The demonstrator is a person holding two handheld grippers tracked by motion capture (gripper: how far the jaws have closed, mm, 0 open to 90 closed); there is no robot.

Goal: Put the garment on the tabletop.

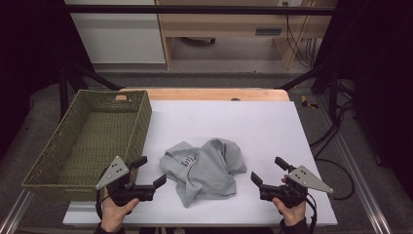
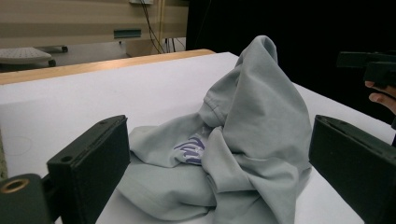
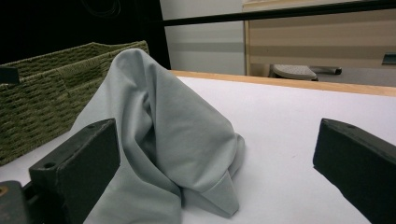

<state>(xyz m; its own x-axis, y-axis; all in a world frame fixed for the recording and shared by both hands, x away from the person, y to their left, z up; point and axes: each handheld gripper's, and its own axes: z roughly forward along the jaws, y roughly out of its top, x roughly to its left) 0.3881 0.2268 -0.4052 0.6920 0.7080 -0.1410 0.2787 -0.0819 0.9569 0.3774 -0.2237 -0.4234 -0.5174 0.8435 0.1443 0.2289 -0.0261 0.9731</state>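
Observation:
A crumpled light grey shirt (image 1: 207, 168) with a small purple print lies heaped on the white table top, near the front middle. In the left gripper view the shirt (image 2: 243, 140) rises to a peak between the jaws, farther off. My left gripper (image 1: 150, 170) is open, just left of the shirt, holding nothing. My right gripper (image 1: 269, 170) is open too, a little to the right of the shirt, apart from it. In the right gripper view the shirt (image 3: 163, 140) sits ahead, left of centre.
A green woven basket (image 1: 53, 146) stands on the left side of the white table (image 1: 253, 122) and looks empty. A wooden edge (image 1: 214, 94) runs along the back. Cables and black frame posts stand to the right.

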